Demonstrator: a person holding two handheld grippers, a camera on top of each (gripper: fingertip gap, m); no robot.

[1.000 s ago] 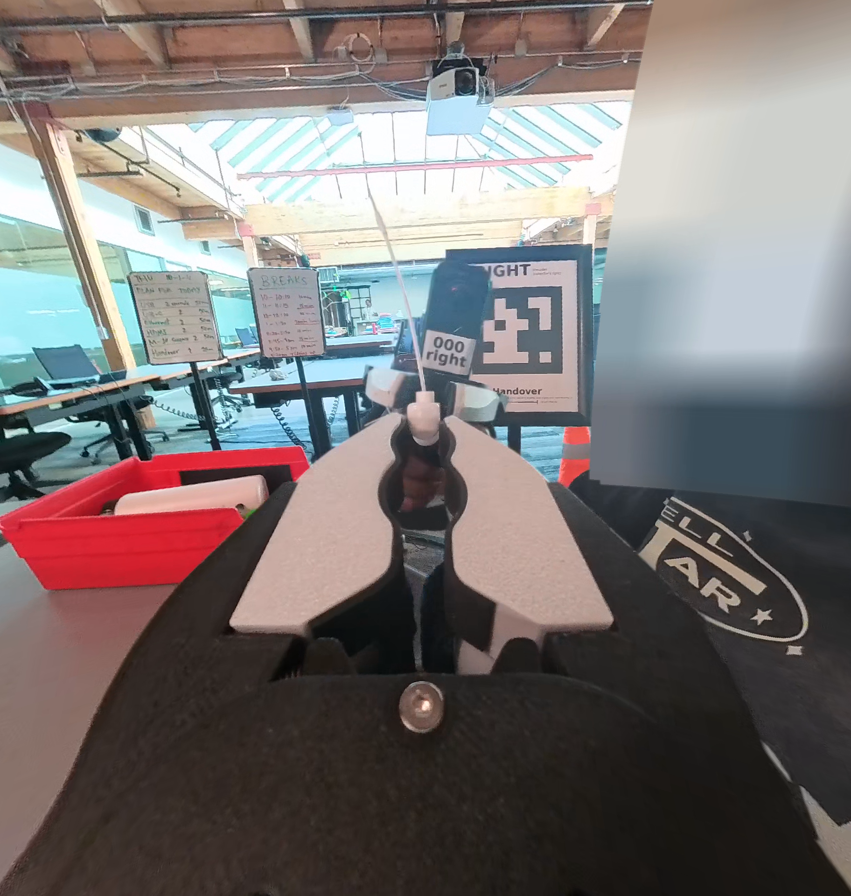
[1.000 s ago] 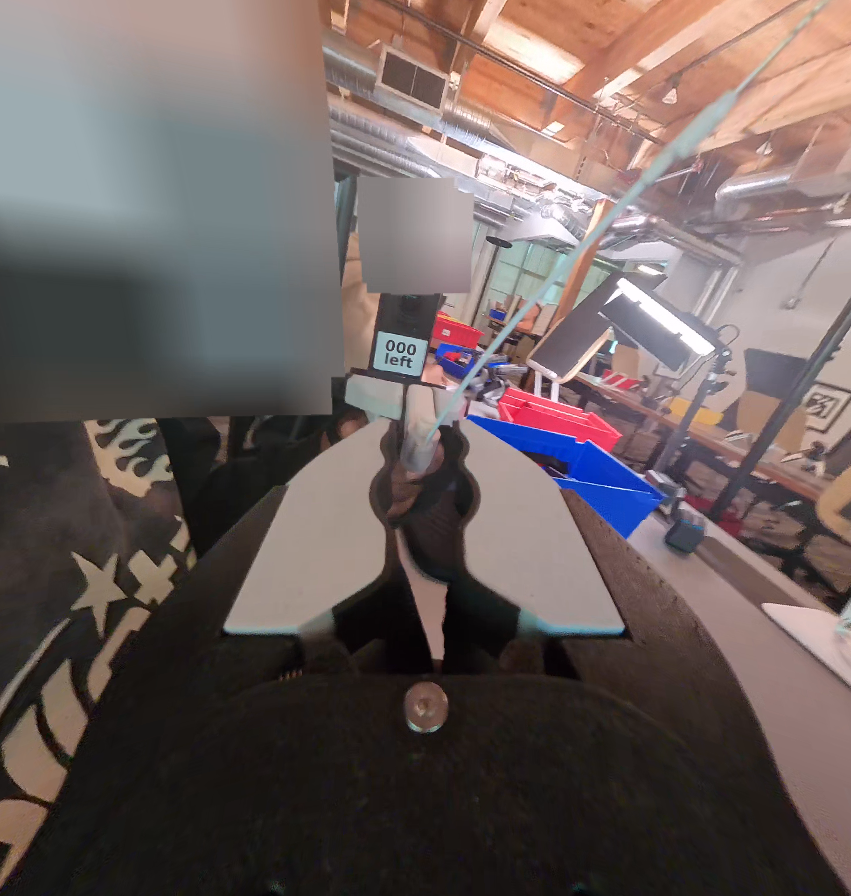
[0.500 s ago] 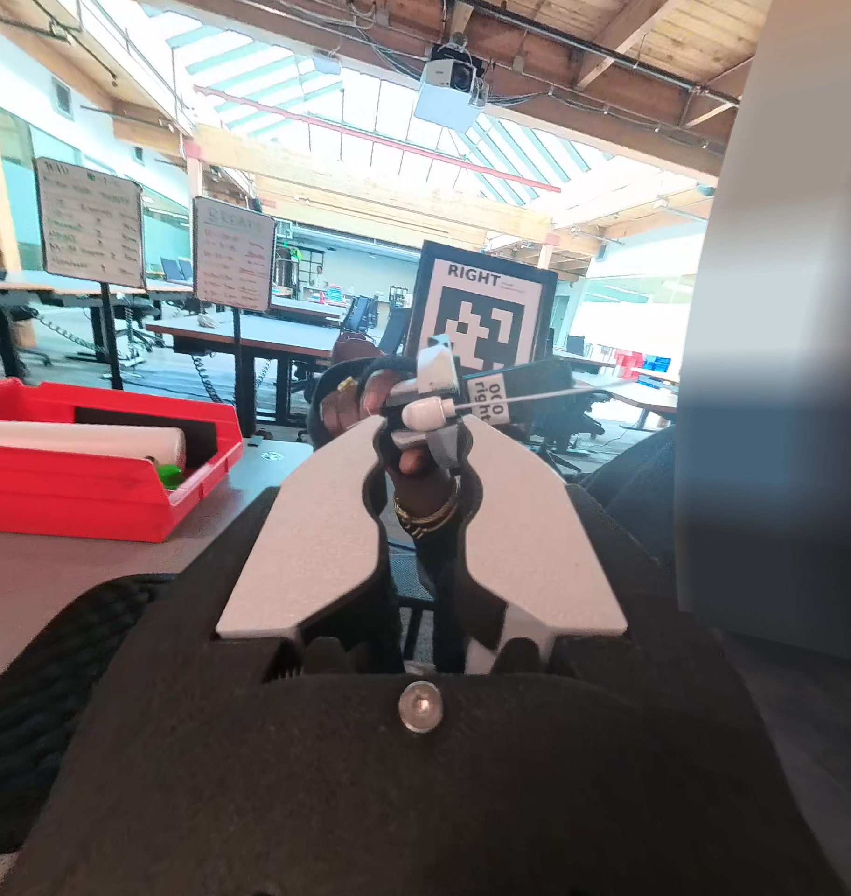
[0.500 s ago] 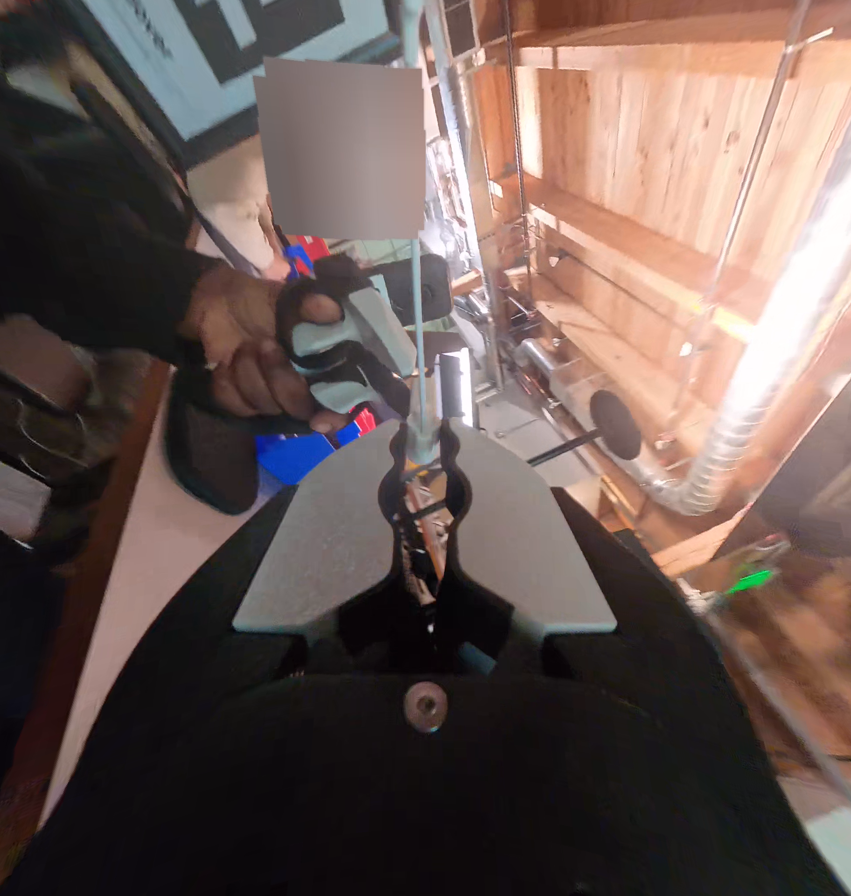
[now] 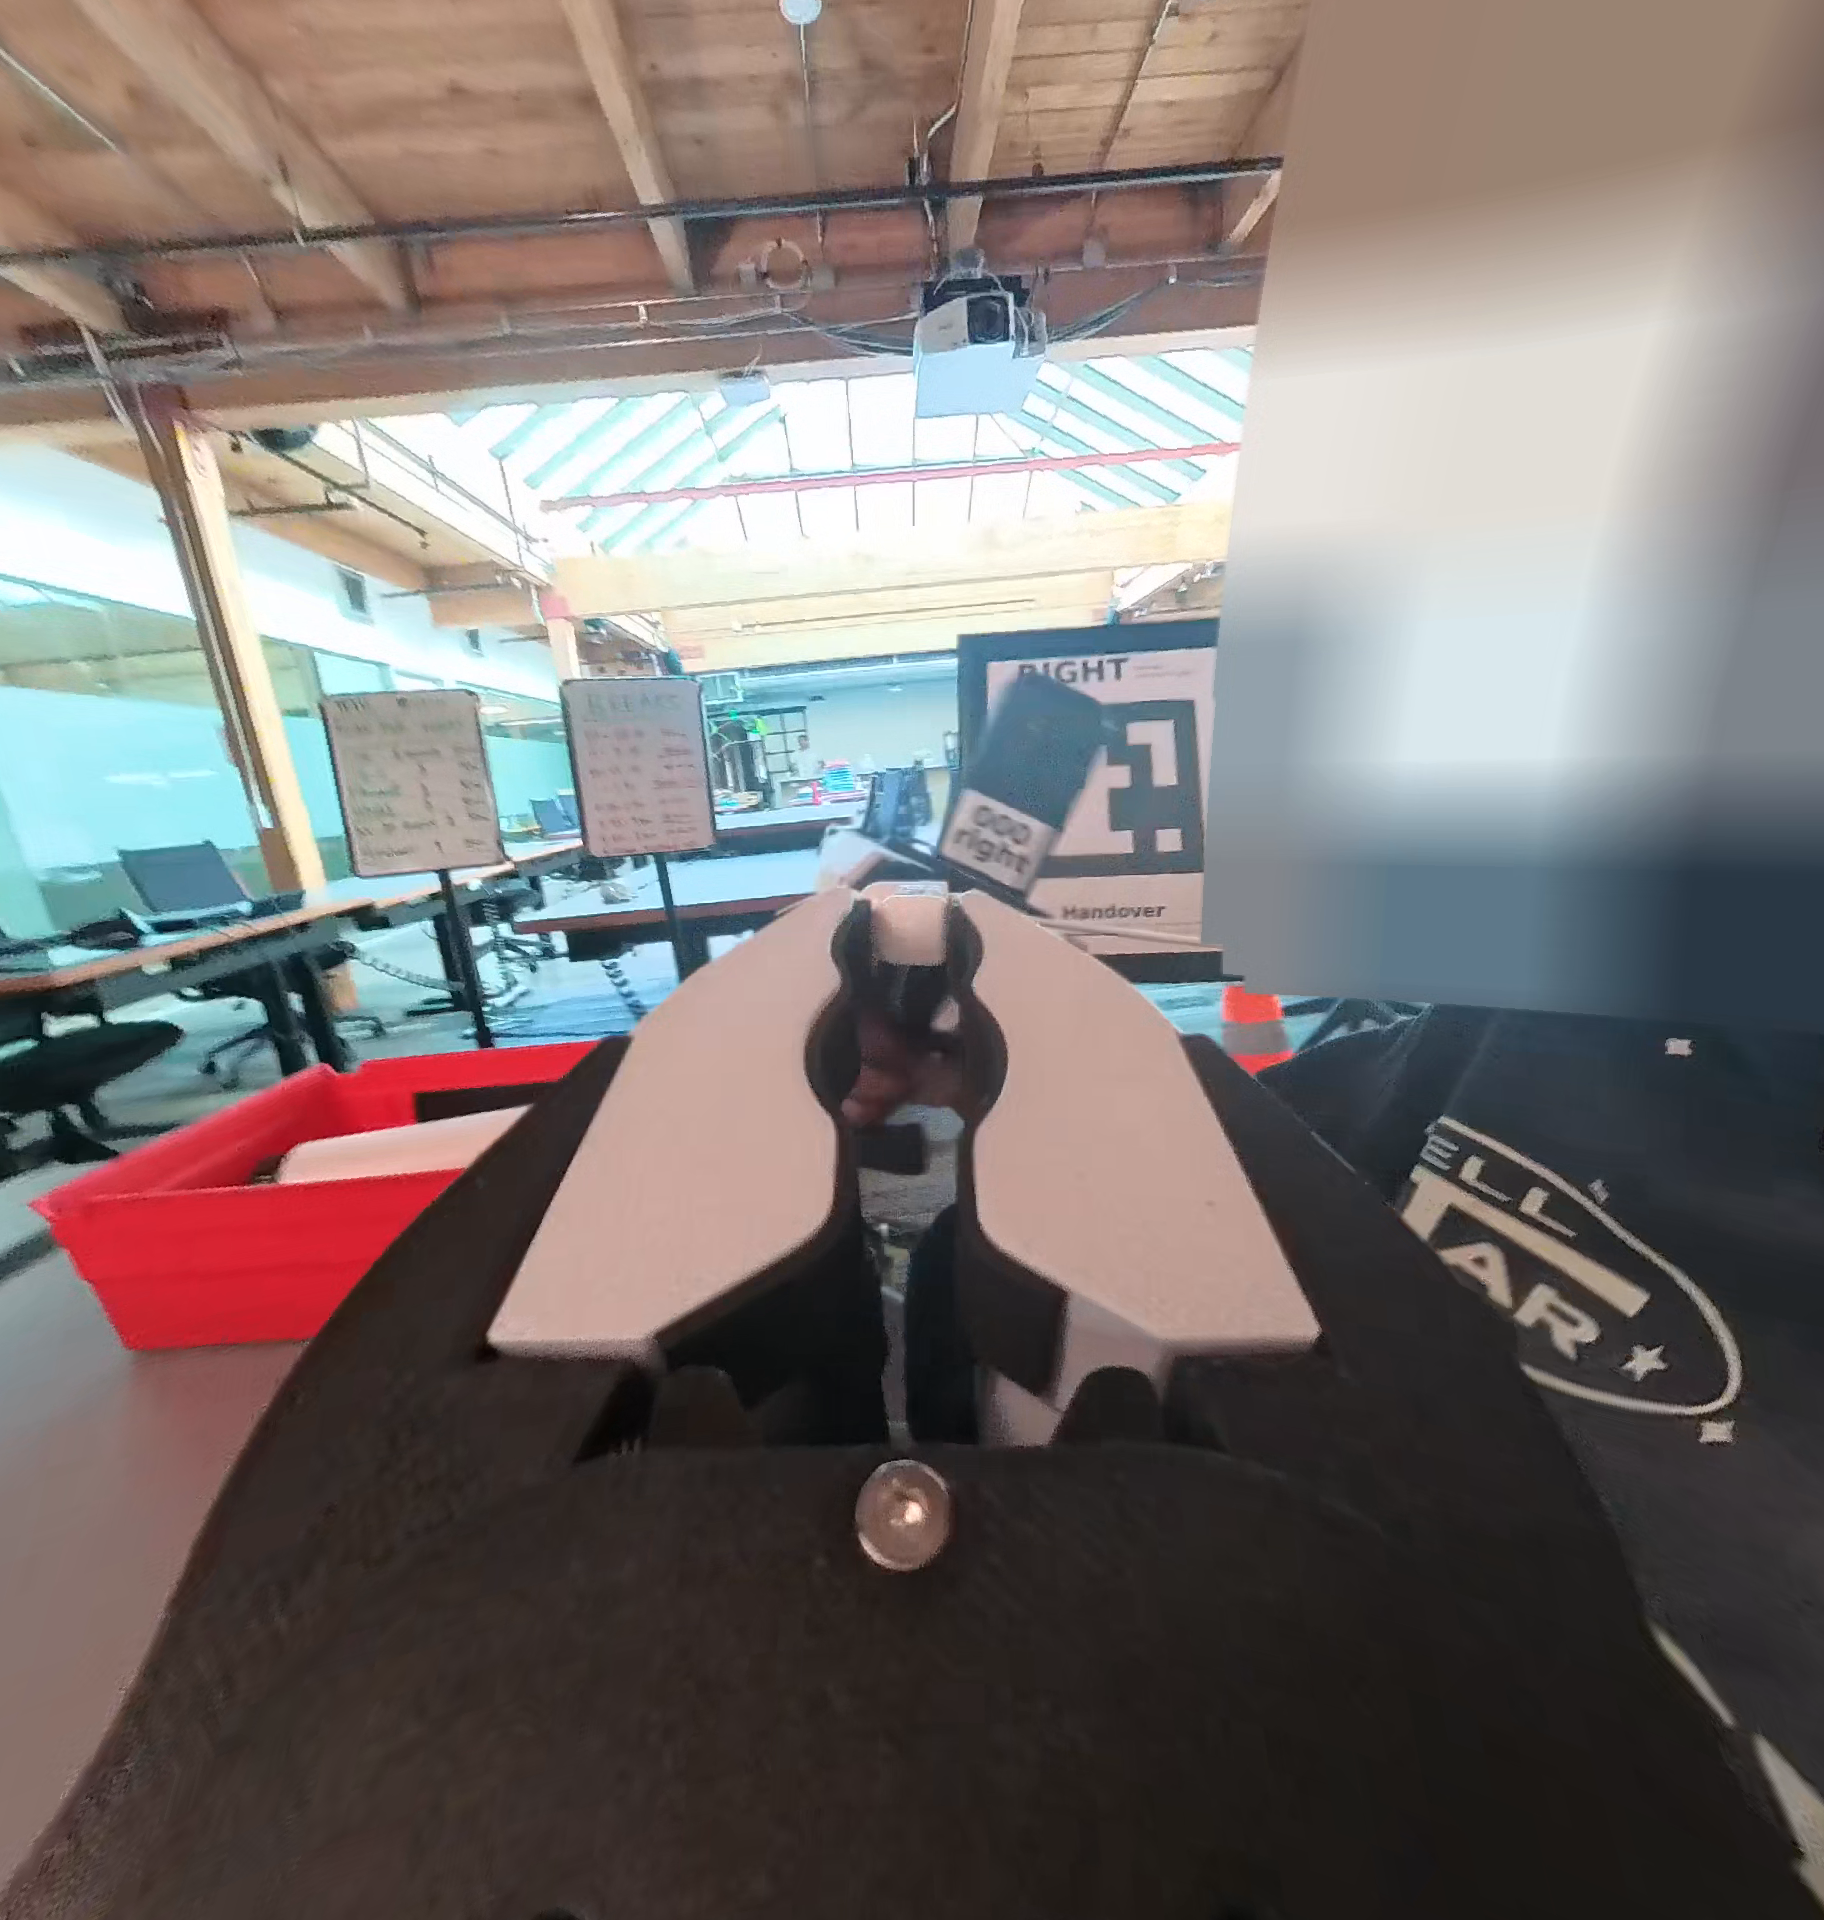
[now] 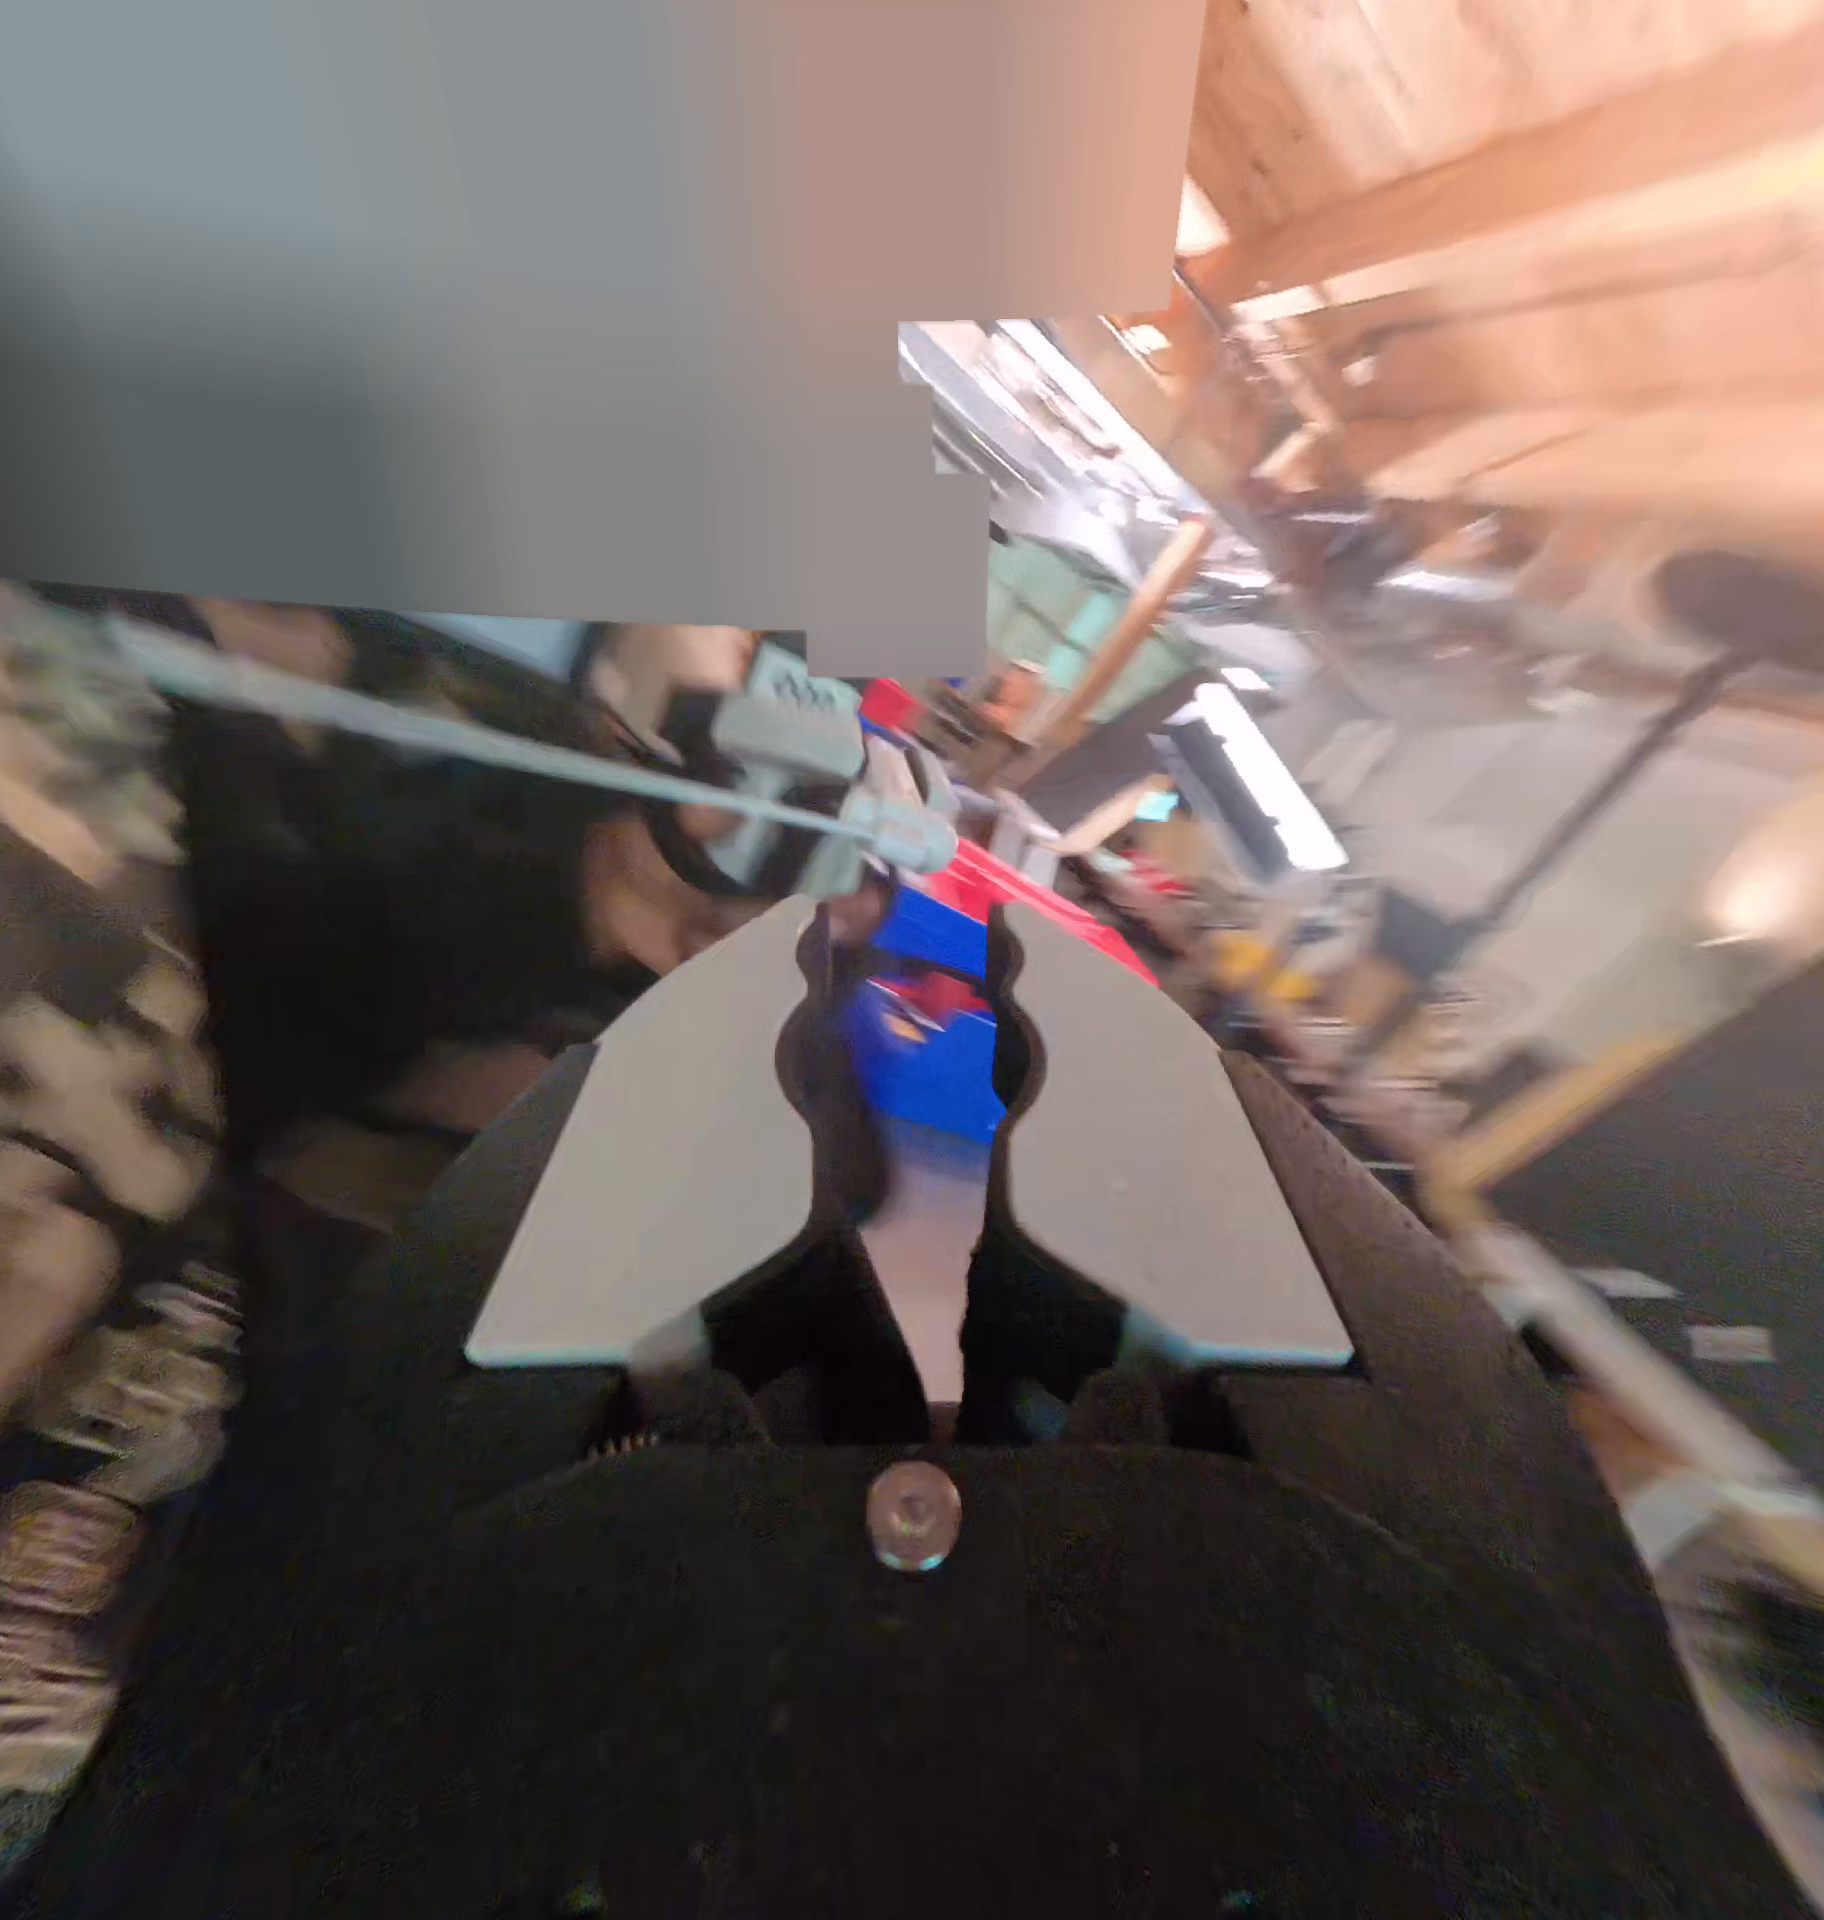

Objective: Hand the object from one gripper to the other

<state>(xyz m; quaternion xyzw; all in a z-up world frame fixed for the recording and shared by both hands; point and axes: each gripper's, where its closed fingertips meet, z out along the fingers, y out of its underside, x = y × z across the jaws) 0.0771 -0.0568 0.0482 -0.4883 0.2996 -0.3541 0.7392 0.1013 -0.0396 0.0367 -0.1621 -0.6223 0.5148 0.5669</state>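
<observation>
The object is a thin pale stick with a thicker white end. In the left wrist view my left gripper [image 5: 908, 916] is shut on the white end [image 5: 906, 932]. A short piece of the stick [image 5: 1147, 935] shows to the right of the tips. The right gripper's black body [image 5: 1027, 800] hangs just behind. In the blurred right wrist view my right gripper [image 6: 903, 920] is open and empty, just below the stick's thick end [image 6: 908, 844]. The stick [image 6: 420, 732] runs off to the upper left. The left gripper [image 6: 783, 748] holds it there.
A red bin [image 5: 212, 1226] with a white roll [image 5: 388, 1153] sits on the grey table [image 5: 77, 1507] at left. A black-and-white marker board [image 5: 1095, 790] and an orange cone [image 5: 1251, 1013] stand behind. A person's dark shirt [image 5: 1614, 1247] is at right. Blue bins [image 6: 929, 1060] lie ahead.
My right gripper has opened and let go of the stick. My left gripper now holds it alone. The right wrist view has swung round and blurred.
</observation>
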